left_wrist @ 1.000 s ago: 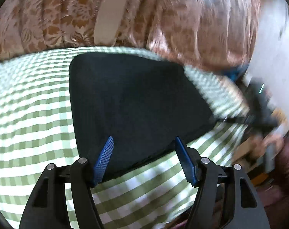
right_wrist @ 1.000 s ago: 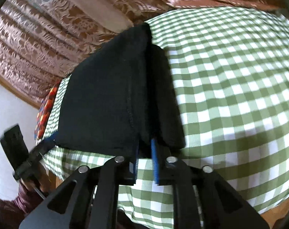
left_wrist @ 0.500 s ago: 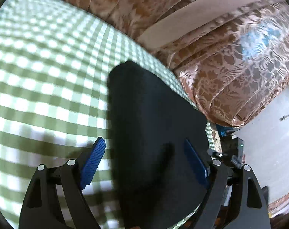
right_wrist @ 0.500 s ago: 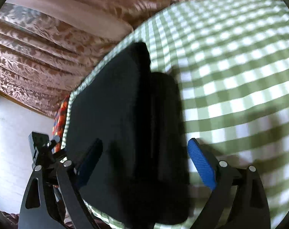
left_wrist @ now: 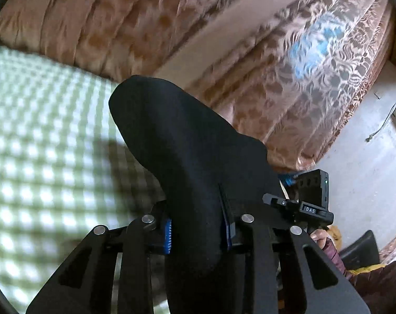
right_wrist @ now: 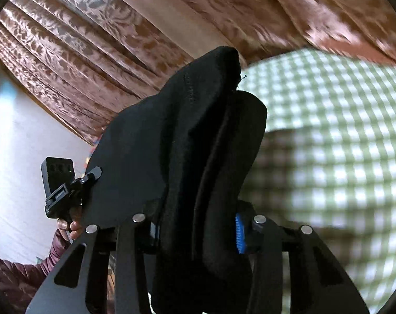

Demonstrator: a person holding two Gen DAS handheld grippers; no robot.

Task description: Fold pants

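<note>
- The green-and-white checked tablecloth (left_wrist: 41, 172) takes up most of the surface, blurred in both views, with a dark shadow (right_wrist: 302, 162) lying across it beneath the raised cloth.
- Behind the table hang brown patterned curtains (right_wrist: 93, 47) in heavy folds; a pale wall (left_wrist: 368, 162) shows off to one side.
- The black pants (left_wrist: 187, 151), already folded into a thick bundle, are lifted off the tablecloth and held between the two tools. From the right wrist the bundle (right_wrist: 187, 141) shows layered edges and a stitched seam.
- The left gripper (left_wrist: 198, 233) is clamped tight on one end of the pants, the cloth filling the narrow gap between its blue pads (left_wrist: 167, 233).
- The right gripper (right_wrist: 198, 233) is closed the same way on the other end, a thick wad of fabric pinched between its fingers, one blue pad (right_wrist: 239, 233) showing.
- In the left view, the other tool's black camera mount (left_wrist: 310, 196) sits just past the pants, with a hand (left_wrist: 318, 235) in a maroon sleeve beneath it.
</note>
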